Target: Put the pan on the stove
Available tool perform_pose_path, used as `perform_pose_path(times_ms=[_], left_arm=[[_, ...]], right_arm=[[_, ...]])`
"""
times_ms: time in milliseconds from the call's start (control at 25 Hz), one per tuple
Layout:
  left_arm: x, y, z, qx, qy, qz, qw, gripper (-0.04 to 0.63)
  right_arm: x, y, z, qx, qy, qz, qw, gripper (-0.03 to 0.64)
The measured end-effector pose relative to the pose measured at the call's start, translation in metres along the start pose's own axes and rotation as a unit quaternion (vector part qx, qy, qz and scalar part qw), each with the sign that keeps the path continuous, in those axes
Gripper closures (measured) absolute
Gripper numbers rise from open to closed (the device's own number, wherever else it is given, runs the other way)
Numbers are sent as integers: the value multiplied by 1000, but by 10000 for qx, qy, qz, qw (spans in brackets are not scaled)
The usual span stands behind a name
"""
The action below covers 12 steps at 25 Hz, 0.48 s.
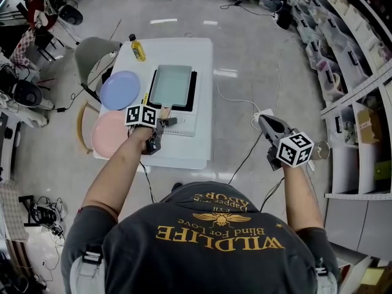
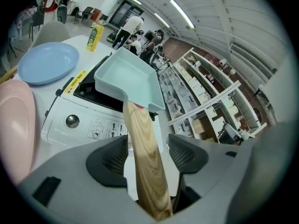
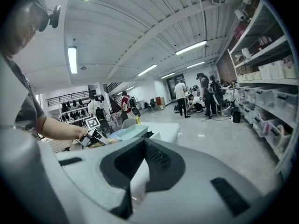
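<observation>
A pale teal rectangular pan [image 1: 171,84] [image 2: 124,76] sits on the black top of a white portable stove [image 1: 187,124] [image 2: 79,118] on the white table [image 1: 184,155]. Its wooden handle [image 1: 164,112] [image 2: 145,157] points toward me and runs between the jaws of my left gripper [image 1: 166,122] [image 2: 148,155]. Those jaws stand open, with a gap beside the handle on its right. My right gripper [image 1: 264,122] [image 3: 138,181] hangs over the floor to the right of the table, shut and holding nothing. The pan [image 3: 128,133] shows small and far off in the right gripper view.
A blue plate [image 1: 119,89] [image 2: 46,62] and a pink plate [image 1: 110,133] [image 2: 14,129] lie left of the stove. A yellow bottle [image 1: 137,48] [image 2: 95,36] stands at the table's far left. A grey chair [image 1: 92,54] sits beside it. Shelving [image 1: 361,72] lines the right; a cable [image 1: 245,158] crosses the floor.
</observation>
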State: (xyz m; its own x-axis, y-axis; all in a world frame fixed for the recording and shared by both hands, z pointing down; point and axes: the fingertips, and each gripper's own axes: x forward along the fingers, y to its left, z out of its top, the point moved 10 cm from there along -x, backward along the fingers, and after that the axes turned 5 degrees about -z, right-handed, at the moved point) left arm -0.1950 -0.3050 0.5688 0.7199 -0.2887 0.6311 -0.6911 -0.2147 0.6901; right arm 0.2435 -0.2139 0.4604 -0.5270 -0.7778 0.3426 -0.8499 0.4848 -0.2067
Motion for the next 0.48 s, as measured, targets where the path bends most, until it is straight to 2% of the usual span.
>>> perform_pose_path(times_ms=[280,480], left_arm=[[-23,0,-7,77,-512,274,9983,242],[-54,-2,-5,140,-1106,599,9920,224]], right_arm=[[-1,-1,5,-52,-41,16,10000,617],[-7,-4,11,-88,-108,-5,9999,617]])
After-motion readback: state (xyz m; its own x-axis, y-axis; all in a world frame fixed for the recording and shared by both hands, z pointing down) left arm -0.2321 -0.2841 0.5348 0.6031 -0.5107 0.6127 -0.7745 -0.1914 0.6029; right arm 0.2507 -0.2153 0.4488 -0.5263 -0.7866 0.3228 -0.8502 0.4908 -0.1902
